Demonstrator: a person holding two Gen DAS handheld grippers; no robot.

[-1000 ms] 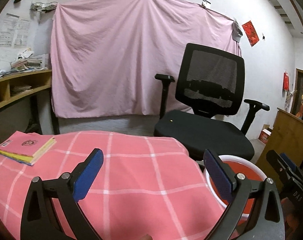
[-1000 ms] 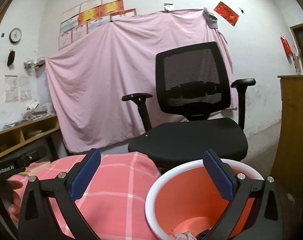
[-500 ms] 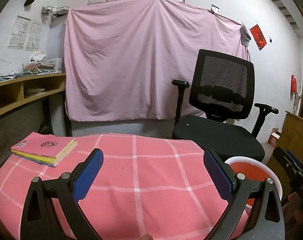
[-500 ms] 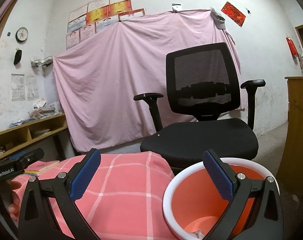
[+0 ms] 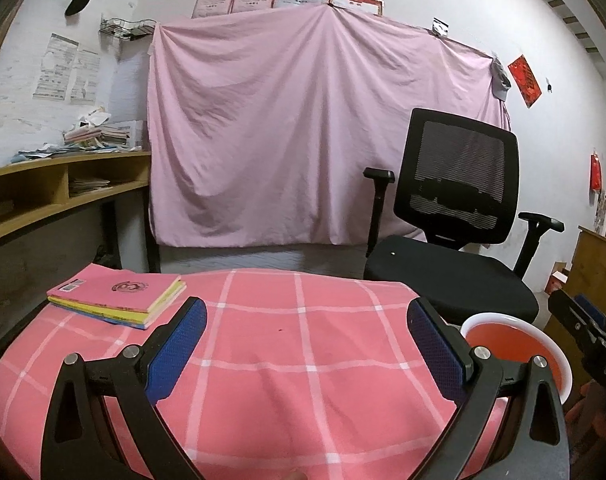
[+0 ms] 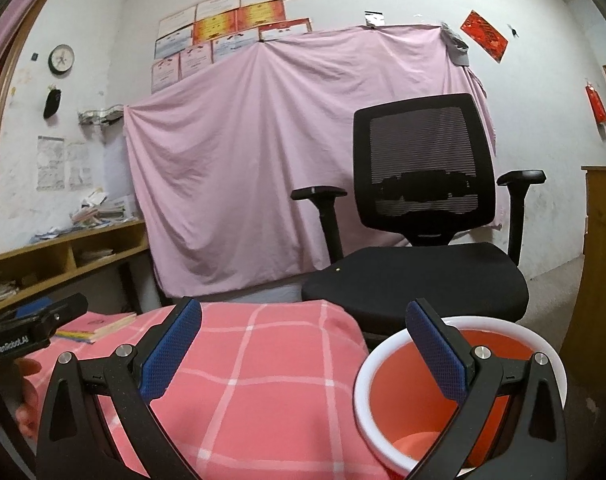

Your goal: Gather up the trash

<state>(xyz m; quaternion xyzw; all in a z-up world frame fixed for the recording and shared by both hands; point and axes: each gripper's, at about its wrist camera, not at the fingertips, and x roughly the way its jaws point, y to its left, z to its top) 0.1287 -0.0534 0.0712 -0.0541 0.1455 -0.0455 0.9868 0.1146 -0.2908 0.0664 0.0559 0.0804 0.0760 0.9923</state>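
A bench (image 5: 287,344) under a pink checked cloth carries books (image 5: 119,296) at far left. Behind hangs a pink sheet (image 5: 303,132); a black chair (image 5: 455,216) stands right. The bin (image 6: 459,396), orange with a white rim, sits right of the bench. The left gripper (image 5: 305,344) and right gripper (image 6: 303,344) are spread, empty.

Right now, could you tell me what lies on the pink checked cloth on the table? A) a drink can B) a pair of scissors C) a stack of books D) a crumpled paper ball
C: a stack of books with a pink cover lies at the far left corner of the cloth; nothing else shows on it.
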